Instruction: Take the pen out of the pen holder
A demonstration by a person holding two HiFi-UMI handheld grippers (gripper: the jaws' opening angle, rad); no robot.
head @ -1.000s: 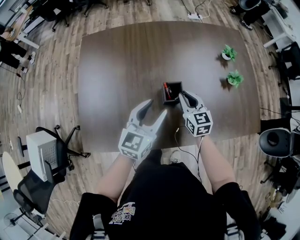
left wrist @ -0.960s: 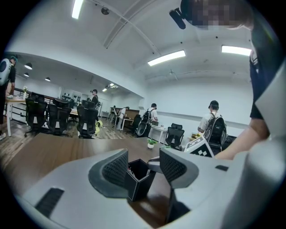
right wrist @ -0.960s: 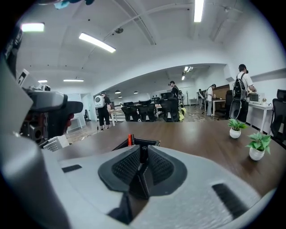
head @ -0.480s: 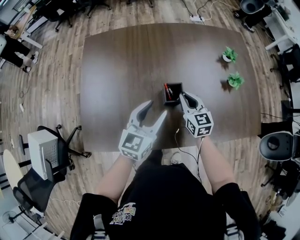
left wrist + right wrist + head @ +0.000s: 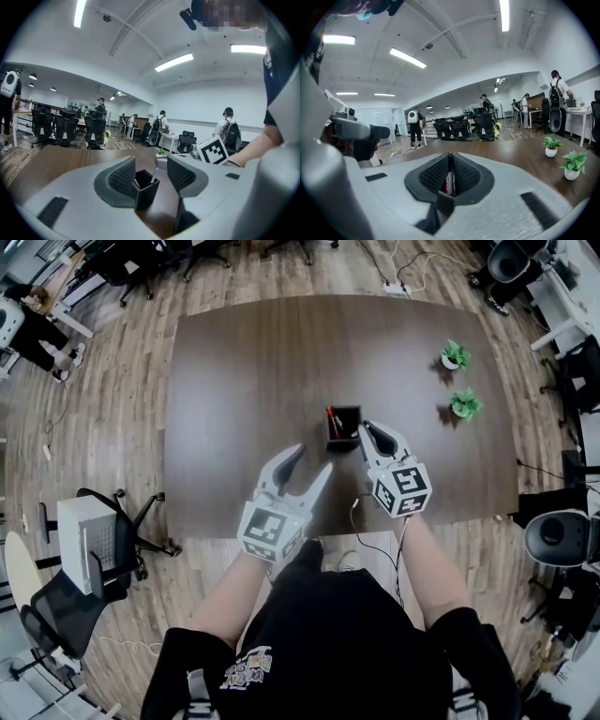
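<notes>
The black square pen holder (image 5: 343, 427) stands near the middle of the dark table (image 5: 253, 381), with a red pen (image 5: 331, 419) still in it. My right gripper (image 5: 365, 433) is at the holder's right rim. In the right gripper view its pads (image 5: 435, 176) are pressed on a thin upright pen (image 5: 450, 180) with a red and silver barrel. My left gripper (image 5: 313, 459) hovers open a little in front of the holder, nothing between its fingers. In the left gripper view the holder (image 5: 146, 190) shows beyond the open jaws, a light pen (image 5: 153, 174) slanting out of it.
Two small potted plants (image 5: 456, 354) (image 5: 465, 403) stand at the table's right side. A thin cable (image 5: 361, 521) hangs over the near edge. Office chairs (image 5: 122, 521) and a white box (image 5: 84, 540) sit on the wooden floor at the left.
My right gripper has risen a little beside the holder, shut on the pen. The left gripper has stayed where it was.
</notes>
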